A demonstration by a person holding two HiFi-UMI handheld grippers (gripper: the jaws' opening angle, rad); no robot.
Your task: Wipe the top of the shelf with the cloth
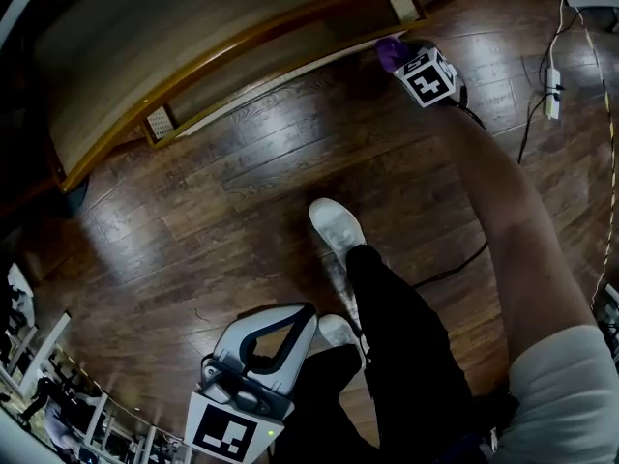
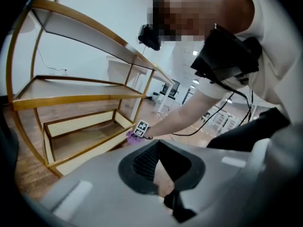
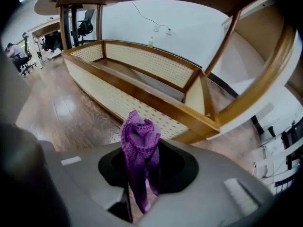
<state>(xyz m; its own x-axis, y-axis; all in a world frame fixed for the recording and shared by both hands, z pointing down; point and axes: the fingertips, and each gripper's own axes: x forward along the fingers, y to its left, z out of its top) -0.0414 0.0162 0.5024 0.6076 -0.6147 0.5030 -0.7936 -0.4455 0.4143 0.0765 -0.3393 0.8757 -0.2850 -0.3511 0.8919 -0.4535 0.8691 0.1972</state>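
Observation:
A purple knitted cloth hangs bunched from my right gripper, which is shut on it. In the head view that right gripper is stretched out low by the floor, with the cloth next to the base of the wooden shelf. The shelf's cane-panelled bottom tier lies just beyond the cloth. My left gripper hangs near my legs, shut with nothing in it. Seen from the left gripper, the whole shelf stands to the left, with the cloth at its lower corner.
A power strip and cables run across the wooden floor at the right. My white shoes stand in the middle of the floor. Desks and chairs crowd the lower left.

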